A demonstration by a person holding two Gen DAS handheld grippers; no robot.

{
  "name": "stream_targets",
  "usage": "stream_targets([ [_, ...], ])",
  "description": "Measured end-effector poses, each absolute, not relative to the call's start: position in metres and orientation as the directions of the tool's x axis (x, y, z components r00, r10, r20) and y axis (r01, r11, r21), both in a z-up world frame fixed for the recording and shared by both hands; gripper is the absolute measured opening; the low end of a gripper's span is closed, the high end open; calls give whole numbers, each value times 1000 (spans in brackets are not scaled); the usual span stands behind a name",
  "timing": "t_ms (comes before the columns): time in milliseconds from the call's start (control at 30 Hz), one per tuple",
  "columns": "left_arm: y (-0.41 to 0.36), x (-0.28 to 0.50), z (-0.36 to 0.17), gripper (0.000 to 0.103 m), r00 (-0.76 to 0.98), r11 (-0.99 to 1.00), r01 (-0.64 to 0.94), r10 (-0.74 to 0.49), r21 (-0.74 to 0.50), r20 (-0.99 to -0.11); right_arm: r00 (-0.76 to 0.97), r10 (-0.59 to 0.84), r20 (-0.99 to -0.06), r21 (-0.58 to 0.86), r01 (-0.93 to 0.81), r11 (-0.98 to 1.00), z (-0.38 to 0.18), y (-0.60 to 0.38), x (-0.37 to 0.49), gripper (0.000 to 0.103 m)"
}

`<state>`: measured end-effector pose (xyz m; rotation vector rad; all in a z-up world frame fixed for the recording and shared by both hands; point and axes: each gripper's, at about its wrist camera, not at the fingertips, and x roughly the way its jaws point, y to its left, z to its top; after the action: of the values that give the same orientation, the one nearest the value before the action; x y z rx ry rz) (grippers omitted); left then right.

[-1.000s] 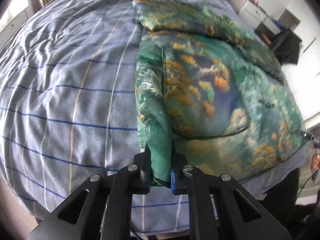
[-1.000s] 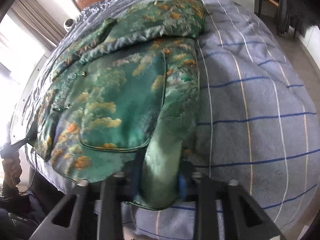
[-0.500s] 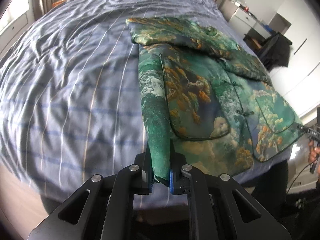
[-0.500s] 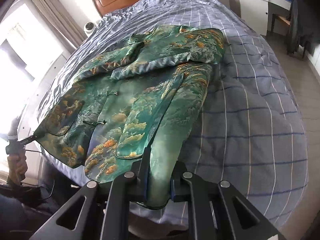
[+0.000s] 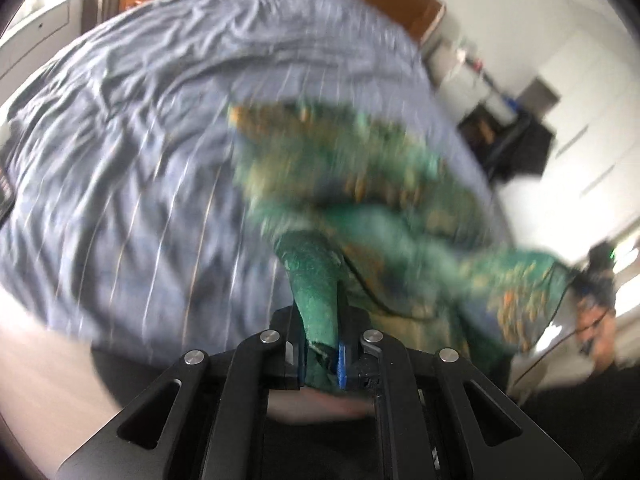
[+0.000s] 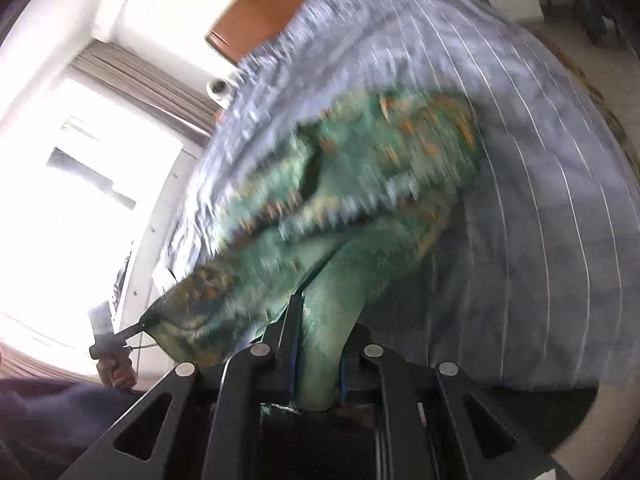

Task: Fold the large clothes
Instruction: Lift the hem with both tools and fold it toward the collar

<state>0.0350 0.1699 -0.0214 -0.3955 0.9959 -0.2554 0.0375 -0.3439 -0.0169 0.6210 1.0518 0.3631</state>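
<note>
A green jacket [image 5: 360,184] with orange and gold patterning lies on the bed, its lower part lifted off the cover. My left gripper [image 5: 322,344] is shut on a bunched corner of the hem. From the right wrist, that gripper [image 6: 116,336] shows small at the lower left, holding the jacket's far corner. My right gripper [image 6: 318,356] is shut on the other hem corner of the jacket [image 6: 380,172]. It shows in the left wrist view as the right gripper [image 5: 592,276], with a hand below it. The hem hangs taut between the two. Both views are blurred.
The bed has a blue striped cover [image 5: 140,140] and a brown headboard [image 6: 272,8]. A white round device [image 6: 218,88] stands beside the head of the bed. A bright window [image 6: 80,200] with curtains is on one side, dark furniture [image 5: 516,140] and white cabinets on the other.
Both grippers have risen with the hem still clamped. The jacket's lower half has come up off the bed and bunched toward the collar. The right jaws have narrowed on the cloth.
</note>
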Motion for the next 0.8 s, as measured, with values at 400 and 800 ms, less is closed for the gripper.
stream_targets([
  [400, 166, 230, -66, 9, 542, 907, -75, -311, -414, -781, 575, 514, -636, 682, 107, 724, -59, -391, 206, 14],
  [800, 208, 257, -71, 92, 602, 754, -99, -474, -649, -642, 658, 557, -506, 861, 346, 374, -157, -420, 244, 81],
])
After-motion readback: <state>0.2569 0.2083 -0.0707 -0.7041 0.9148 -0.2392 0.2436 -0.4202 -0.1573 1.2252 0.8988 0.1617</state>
